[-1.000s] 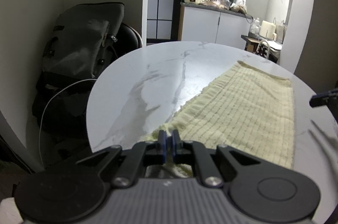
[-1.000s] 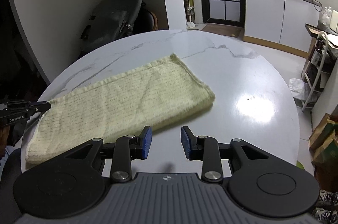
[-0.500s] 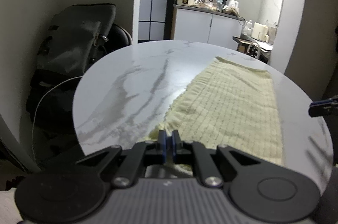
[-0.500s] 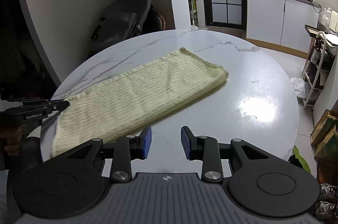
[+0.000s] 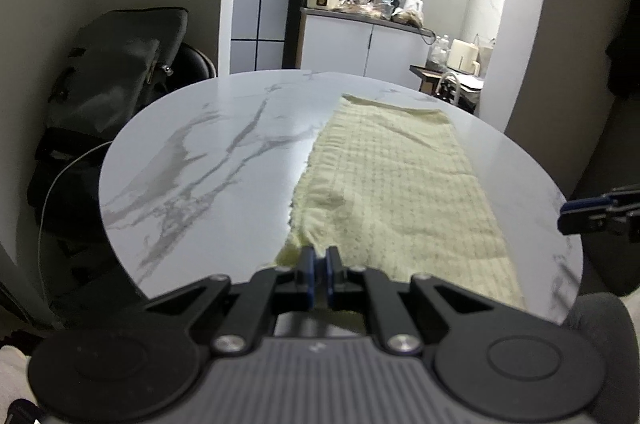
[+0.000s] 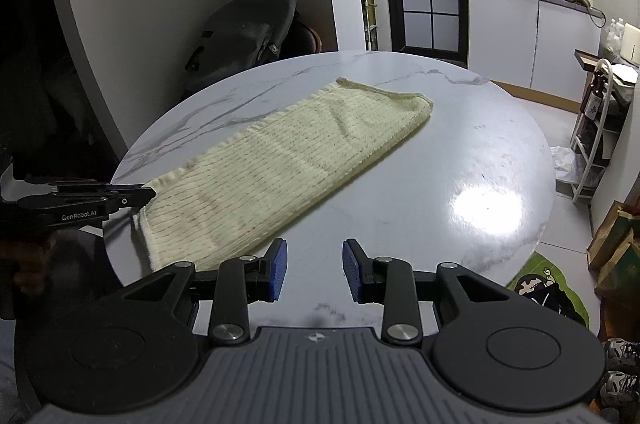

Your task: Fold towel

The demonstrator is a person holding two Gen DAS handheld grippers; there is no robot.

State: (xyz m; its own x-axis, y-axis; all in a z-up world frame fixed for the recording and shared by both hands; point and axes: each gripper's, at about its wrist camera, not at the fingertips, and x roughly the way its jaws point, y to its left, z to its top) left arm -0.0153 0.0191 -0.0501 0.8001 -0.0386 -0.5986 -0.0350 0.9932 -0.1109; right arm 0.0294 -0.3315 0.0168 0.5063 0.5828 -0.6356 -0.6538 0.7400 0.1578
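Observation:
A pale yellow checked towel lies folded in a long strip on the round white marble table. My left gripper is shut on the towel's near left corner at the table's near edge. In the right wrist view the towel runs from the near left to the far middle, and the left gripper pinches its corner at the left. My right gripper is open and empty, just off the towel's near long edge. Its tips also show at the right of the left wrist view.
A dark bag on a chair stands beyond the table's left side. Kitchen cabinets and a wire rack are at the back right. Paper bags and a green mat lie on the floor at the right.
The left gripper has pulled the towel corner toward the near table edge, so the strip has swung round and slid nearer. The right gripper stays open and has drawn back a little.

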